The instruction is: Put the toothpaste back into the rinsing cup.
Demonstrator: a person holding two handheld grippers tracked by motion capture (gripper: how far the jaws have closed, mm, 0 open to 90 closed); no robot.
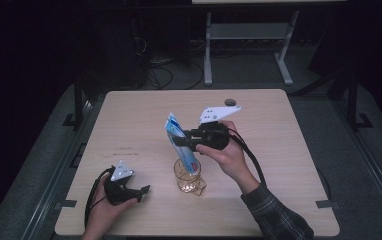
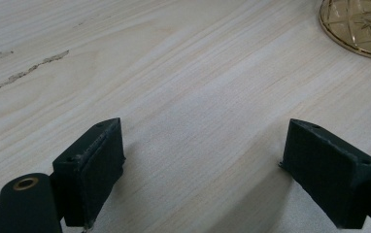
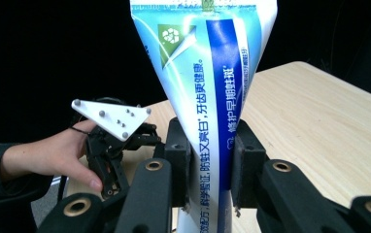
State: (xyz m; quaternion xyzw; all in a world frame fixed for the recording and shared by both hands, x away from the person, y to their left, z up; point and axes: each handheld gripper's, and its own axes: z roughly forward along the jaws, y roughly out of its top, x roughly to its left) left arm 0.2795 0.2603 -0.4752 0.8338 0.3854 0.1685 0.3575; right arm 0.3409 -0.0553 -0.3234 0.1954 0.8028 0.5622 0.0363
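One toothpaste tube point(image 3: 208, 97) clamped in right gripper point(image 3: 208, 165), tip inside amber glass point(image 1: 188, 175) below; left gripper point(image 2: 203, 160) agape, bare table point(image 1: 289, 150) around.

Your toothpaste tube point(image 3: 212, 97) carries a green recycling sign near the wide end, white Chinese print along the blue stripe, 牙齿更健康, 修护早期蛀斑, smaller print too blurred.

A pale wooden table point(image 1: 139, 115) carries an amber glass cup point(image 1: 188, 176) standing just below the right hand-held gripper point(image 1: 179, 141), right of the left hand-held gripper point(image 1: 141, 192)
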